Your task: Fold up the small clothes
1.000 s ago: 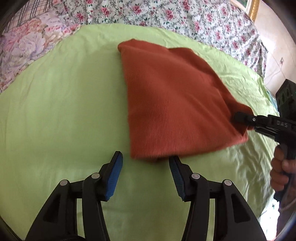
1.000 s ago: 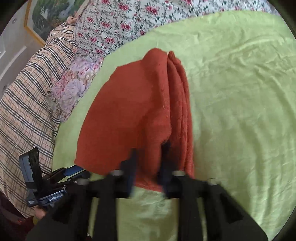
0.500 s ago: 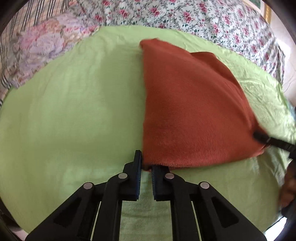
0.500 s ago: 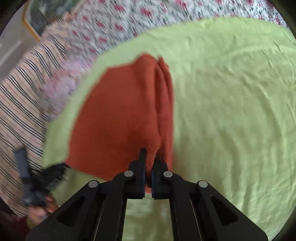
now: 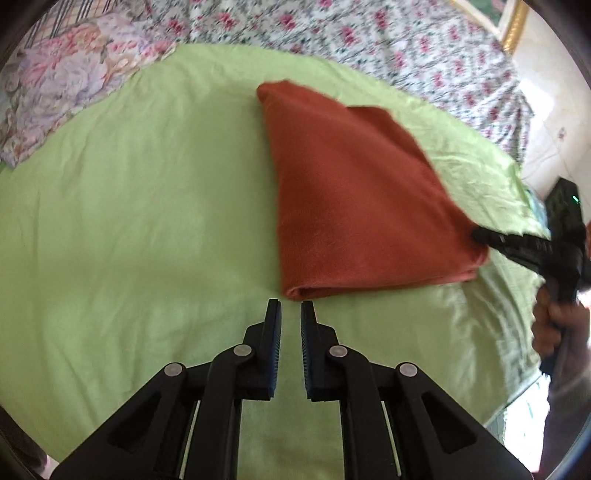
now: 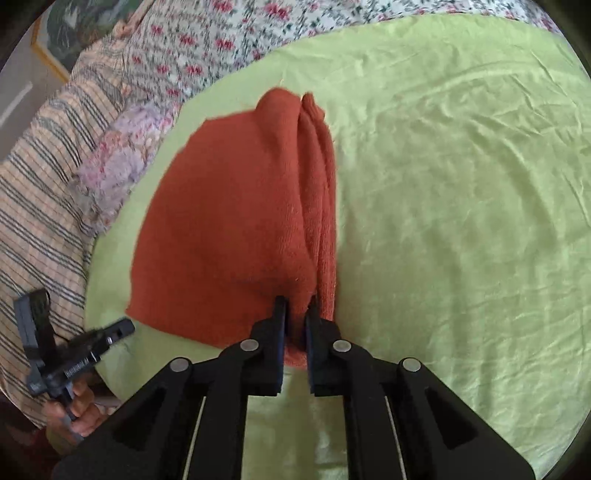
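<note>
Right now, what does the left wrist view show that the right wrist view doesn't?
Left wrist only: the left gripper shut on nothing, just short of the rust-orange knitted garment; a gold picture frame.
Right wrist only: the right gripper clamping the garment's bunched edge; a striped plaid blanket.
Both: garment, wrinkled lime-green sheet, floral bedding.

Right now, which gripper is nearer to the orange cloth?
Right. The right gripper is shut on the orange cloth at its near corner. The left gripper is shut just short of the cloth's near edge, holding nothing.
</note>
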Motion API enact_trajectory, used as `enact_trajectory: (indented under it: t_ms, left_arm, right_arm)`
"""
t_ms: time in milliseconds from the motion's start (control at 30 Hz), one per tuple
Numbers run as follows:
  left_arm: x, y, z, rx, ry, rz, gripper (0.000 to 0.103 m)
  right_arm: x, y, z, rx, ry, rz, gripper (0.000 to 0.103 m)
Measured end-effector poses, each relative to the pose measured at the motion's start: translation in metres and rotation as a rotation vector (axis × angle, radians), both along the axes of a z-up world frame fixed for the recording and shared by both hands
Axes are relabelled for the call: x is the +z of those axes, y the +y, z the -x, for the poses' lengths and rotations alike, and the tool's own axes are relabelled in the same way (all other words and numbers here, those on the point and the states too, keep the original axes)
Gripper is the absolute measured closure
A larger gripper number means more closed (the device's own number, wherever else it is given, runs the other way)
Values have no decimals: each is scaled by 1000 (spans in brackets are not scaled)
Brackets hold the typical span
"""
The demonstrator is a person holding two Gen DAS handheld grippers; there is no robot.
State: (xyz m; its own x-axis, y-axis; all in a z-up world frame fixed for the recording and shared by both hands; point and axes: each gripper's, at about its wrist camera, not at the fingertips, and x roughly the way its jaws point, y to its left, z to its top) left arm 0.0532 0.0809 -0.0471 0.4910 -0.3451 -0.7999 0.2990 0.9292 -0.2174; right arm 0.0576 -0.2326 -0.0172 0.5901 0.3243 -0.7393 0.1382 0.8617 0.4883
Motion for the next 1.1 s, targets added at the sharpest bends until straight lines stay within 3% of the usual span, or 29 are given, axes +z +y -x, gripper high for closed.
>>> enact_trajectory:
  t_ms: [167, 300, 333, 400, 500, 533, 600, 700, 767, 933, 1100]
  left_arm:
    - [24, -18, -19, -52, -47, 55, 93]
    - [23, -30, -35, -83, -39, 99, 88]
    - [19, -33, -38, -94, -30, 103, 87]
    - [10, -41, -46, -102, -7, 92, 87]
    - [-1, -44, -53, -120, 21, 98, 86]
    - [-4, -44, -54, -124, 27, 99, 85]
    - [-9, -45, -55, -129, 49, 97, 86]
    - [-11, -44, -52, -137, 51, 102, 85]
    - [-18, -46, -52, -140, 73, 111, 86]
    - [-23, -52, -52, -147, 73, 97, 86]
    - [-24, -54, -52, -148, 75, 88, 84]
  right_arm:
    - [26, -5, -43, 8, -67, -13, 92]
    - [37, -9, -81, -6, -90, -8, 91]
    - [38, -9, -92, 3, -91, 2, 88]
    - [32, -10, -114, 18, -69, 7, 66]
    - [15, -9, -142, 33, -24, -2, 66]
    - [10, -8, -149, 43, -11, -17, 67]
    - [6, -3, -157, 67, 9, -3, 94]
    - [41, -11, -138, 45, -126, -9, 94]
    - [53, -17, -124, 8, -156, 16, 94]
    - [-3, -26, -141, 14, 20, 78, 94]
    - [-14, -29, -140, -27, 26, 105, 94]
